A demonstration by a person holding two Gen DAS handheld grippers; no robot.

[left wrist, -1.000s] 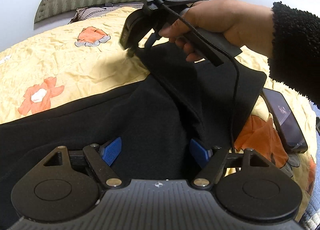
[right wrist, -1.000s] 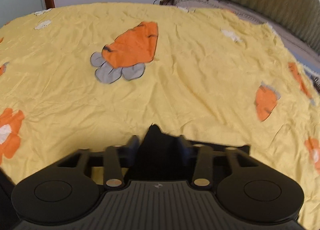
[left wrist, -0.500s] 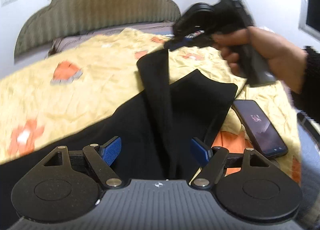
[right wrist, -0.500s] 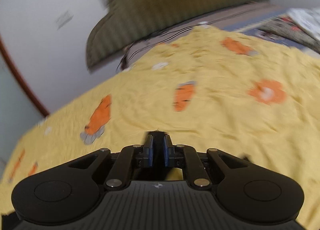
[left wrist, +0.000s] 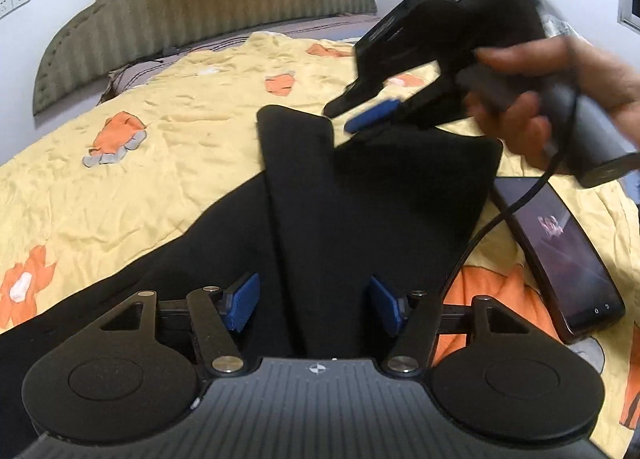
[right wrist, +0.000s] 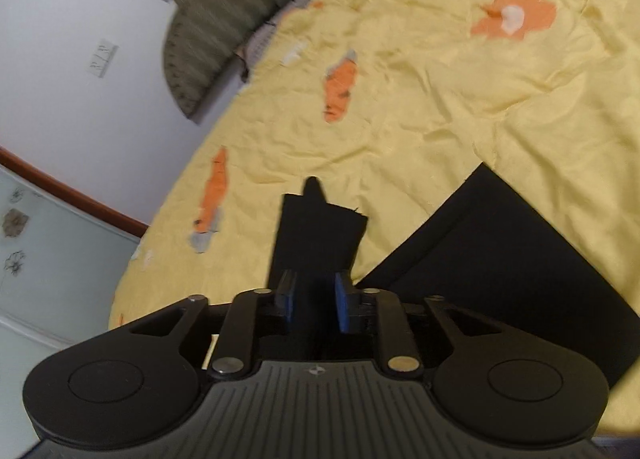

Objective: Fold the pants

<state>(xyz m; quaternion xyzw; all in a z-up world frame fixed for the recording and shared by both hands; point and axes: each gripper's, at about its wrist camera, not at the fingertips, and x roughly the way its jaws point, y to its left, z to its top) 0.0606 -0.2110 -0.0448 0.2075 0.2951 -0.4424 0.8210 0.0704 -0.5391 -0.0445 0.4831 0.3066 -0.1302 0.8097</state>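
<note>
So, closest to me: my left claw (left wrist: pixel 314 305) has its blue pads spread fairly wide and the jaws are closing in, with the black pants (left wrist: pixel 360 211) running between them, but the pads aren't pressing the cloth. The pants lie on the yellow bedspread (left wrist: pixel 168 147), one narrow folded strip laid over a wider panel. Just to the right of the fabric sits a phone (left wrist: pixel 560 255), screen up, with a cable crossing over its near corner.

My right claw (right wrist: pixel 312 299) is narrow, jaws easing apart, and a flap of the pants sits between the pads; honestly can't tell if they still pinch it. From the left camera that claw is a motion-blurred smear above the far edge of the pants, my right hand (left wrist: pixel 560 95) wrapped round its handle. Beyond is the padded headboard (left wrist: pixel 208 7).
</note>
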